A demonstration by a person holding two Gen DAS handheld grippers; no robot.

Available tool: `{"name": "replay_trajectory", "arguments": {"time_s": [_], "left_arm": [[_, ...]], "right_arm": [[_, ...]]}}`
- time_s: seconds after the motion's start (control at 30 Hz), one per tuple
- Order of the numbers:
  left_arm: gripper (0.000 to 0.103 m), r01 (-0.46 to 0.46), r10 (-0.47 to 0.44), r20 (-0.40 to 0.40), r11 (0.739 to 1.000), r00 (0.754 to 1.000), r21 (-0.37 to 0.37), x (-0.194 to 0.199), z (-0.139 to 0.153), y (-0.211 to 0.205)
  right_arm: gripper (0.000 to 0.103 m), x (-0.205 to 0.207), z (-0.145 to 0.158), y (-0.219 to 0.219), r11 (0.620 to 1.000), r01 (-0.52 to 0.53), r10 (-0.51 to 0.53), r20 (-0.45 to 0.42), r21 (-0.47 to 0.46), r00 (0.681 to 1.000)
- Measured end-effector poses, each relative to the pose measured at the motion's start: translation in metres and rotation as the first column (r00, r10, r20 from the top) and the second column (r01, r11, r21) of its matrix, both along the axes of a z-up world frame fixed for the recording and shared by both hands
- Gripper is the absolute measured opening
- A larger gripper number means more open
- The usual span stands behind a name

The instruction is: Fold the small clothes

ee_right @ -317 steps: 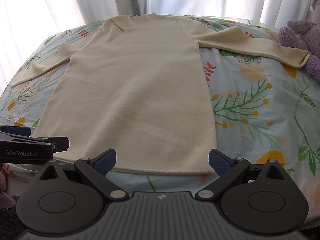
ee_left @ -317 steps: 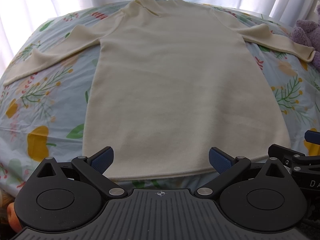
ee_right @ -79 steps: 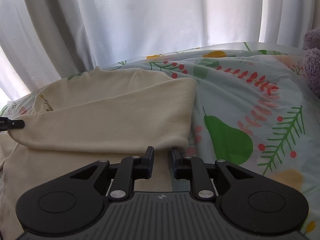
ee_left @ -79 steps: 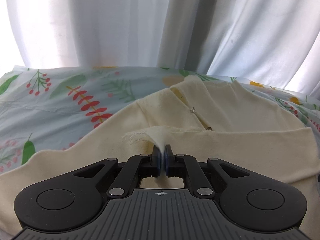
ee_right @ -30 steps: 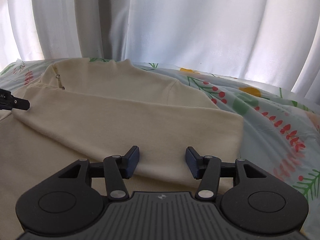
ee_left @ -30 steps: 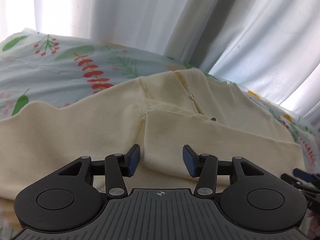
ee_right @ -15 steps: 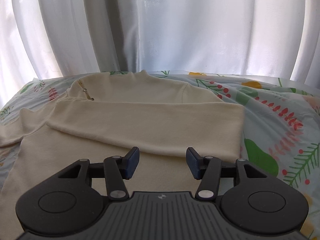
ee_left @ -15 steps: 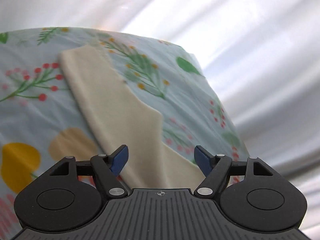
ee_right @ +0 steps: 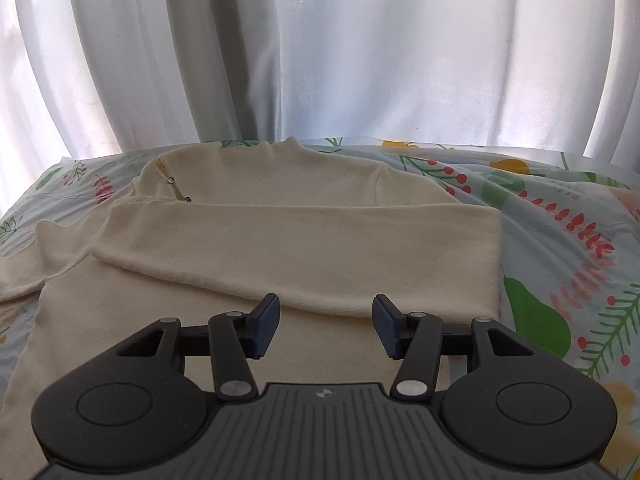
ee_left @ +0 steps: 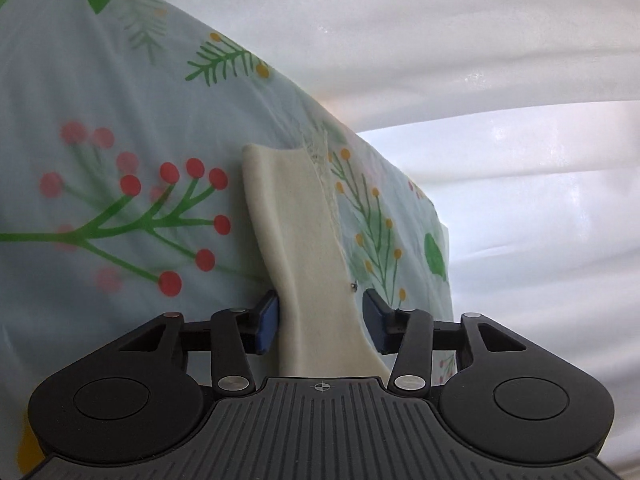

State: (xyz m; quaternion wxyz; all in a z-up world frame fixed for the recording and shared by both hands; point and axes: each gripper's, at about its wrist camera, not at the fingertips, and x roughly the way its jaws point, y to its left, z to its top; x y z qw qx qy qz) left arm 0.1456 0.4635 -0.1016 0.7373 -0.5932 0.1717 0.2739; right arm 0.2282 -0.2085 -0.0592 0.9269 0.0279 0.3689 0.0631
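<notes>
A cream long-sleeved knit garment lies flat on the floral sheet. Its right sleeve is folded across the chest. Its left sleeve still stretches out over the sheet; in the right wrist view it shows at the far left. My left gripper is open, with its blue pads on either side of the left sleeve, not closed on it. My right gripper is open and empty, hovering over the body just below the folded sleeve.
The floral bed sheet covers the surface, and its edge drops off beyond the sleeve. White curtains hang close behind the bed.
My left gripper has moved along the left sleeve toward its cuff and narrowed its jaws around it. My right gripper has stayed open and drawn back slightly from the folded right sleeve.
</notes>
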Motion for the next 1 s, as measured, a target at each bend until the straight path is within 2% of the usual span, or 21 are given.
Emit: {"name": "replay_trajectory", "arguments": {"time_s": [0.1, 0.13, 0.23, 0.37, 0.43, 0.5, 0.57, 0.6, 0.63, 0.7, 0.73, 0.77, 0.83, 0.87, 0.9, 0.93, 0.97, 1.0], "left_arm": [[0.015, -0.009, 0.009, 0.028, 1.000, 1.000, 0.008, -0.002, -0.008, 0.004], [0.012, -0.009, 0.009, 0.024, 1.000, 1.000, 0.015, -0.001, -0.010, 0.005], [0.012, -0.020, 0.020, -0.011, 0.999, 1.000, 0.026, 0.003, -0.013, 0.005], [0.013, -0.067, 0.068, 0.020, 0.997, 0.997, -0.032, -0.001, -0.016, 0.012], [0.010, -0.067, 0.068, 0.020, 0.998, 0.998, -0.021, -0.001, -0.014, 0.014], [0.009, -0.048, 0.048, 0.025, 0.999, 0.999, 0.022, -0.002, -0.005, 0.010], [0.008, 0.008, -0.016, 0.067, 0.992, 0.998, 0.123, 0.000, 0.017, -0.005], [0.008, 0.048, -0.064, 0.080, 0.981, 0.995, 0.187, 0.004, 0.030, -0.016], [0.008, 0.106, -0.134, 0.091, 0.959, 0.987, 0.262, 0.010, 0.047, -0.033], [0.008, 0.239, -0.299, 0.098, 0.888, 0.949, 0.392, 0.026, 0.079, -0.075], [0.008, 0.313, -0.398, 0.099, 0.831, 0.912, 0.460, 0.035, 0.096, -0.103], [0.008, 0.374, -0.482, 0.092, 0.774, 0.872, 0.512, 0.042, 0.108, -0.128], [0.010, 0.479, -0.643, 0.065, 0.630, 0.763, 0.612, 0.056, 0.128, -0.191], [0.015, 0.526, -0.717, 0.040, 0.547, 0.696, 0.651, 0.063, 0.132, -0.225], [0.032, 0.552, -0.764, 0.018, 0.482, 0.644, 0.680, 0.067, 0.132, -0.253], [0.053, 0.582, -0.807, -0.010, 0.418, 0.590, 0.698, 0.071, 0.128, -0.280], [0.059, 0.617, -0.841, -0.045, 0.358, 0.539, 0.701, 0.075, 0.121, -0.302], [0.059, 0.650, -0.859, -0.084, 0.316, 0.506, 0.691, 0.077, 0.113, -0.319]], "right_arm": [[0.052, 0.000, 0.002, 0.003, 1.000, -0.005, 0.005, 0.005, 0.004, 1.000], [0.052, 0.001, 0.002, 0.004, 1.000, -0.008, 0.008, 0.007, 0.005, 1.000], [0.052, 0.001, 0.004, 0.007, 1.000, -0.012, 0.012, 0.013, -0.005, 1.000], [0.052, 0.000, 0.005, 0.006, 1.000, -0.007, 0.007, 0.015, -0.003, 1.000], [0.052, -0.002, 0.005, 0.004, 1.000, 0.000, 0.000, 0.019, -0.001, 1.000], [0.052, -0.004, 0.006, 0.002, 1.000, 0.008, -0.008, 0.021, 0.005, 1.000], [0.052, -0.006, 0.008, 0.000, 1.000, 0.015, -0.015, 0.026, 0.010, 1.000], [0.052, -0.008, 0.008, -0.002, 1.000, 0.019, -0.019, 0.029, 0.010, 0.999], [0.052, -0.009, 0.009, -0.002, 1.000, 0.022, -0.023, 0.031, 0.011, 0.999], [0.052, -0.011, 0.010, -0.004, 1.000, 0.025, -0.026, 0.037, 0.013, 0.999], [0.052, -0.011, 0.011, -0.004, 1.000, 0.028, -0.028, 0.041, 0.015, 0.999], [0.052, -0.012, 0.012, -0.004, 0.999, 0.029, -0.030, 0.044, 0.018, 0.999], [0.052, -0.013, 0.014, -0.004, 0.999, 0.031, -0.033, 0.054, 0.035, 0.998], [0.052, -0.014, 0.015, -0.004, 0.998, 0.030, -0.033, 0.059, 0.047, 0.998], [0.052, -0.014, 0.016, -0.004, 0.998, 0.028, -0.032, 0.062, 0.059, 0.998], [0.052, -0.015, 0.016, -0.004, 0.997, 0.025, -0.029, 0.063, 0.072, 0.998], [0.052, -0.015, 0.017, -0.003, 0.997, 0.021, -0.026, 0.059, 0.081, 0.998], [0.052, -0.014, 0.017, -0.002, 0.996, 0.017, -0.022, 0.055, 0.087, 0.998]]}}
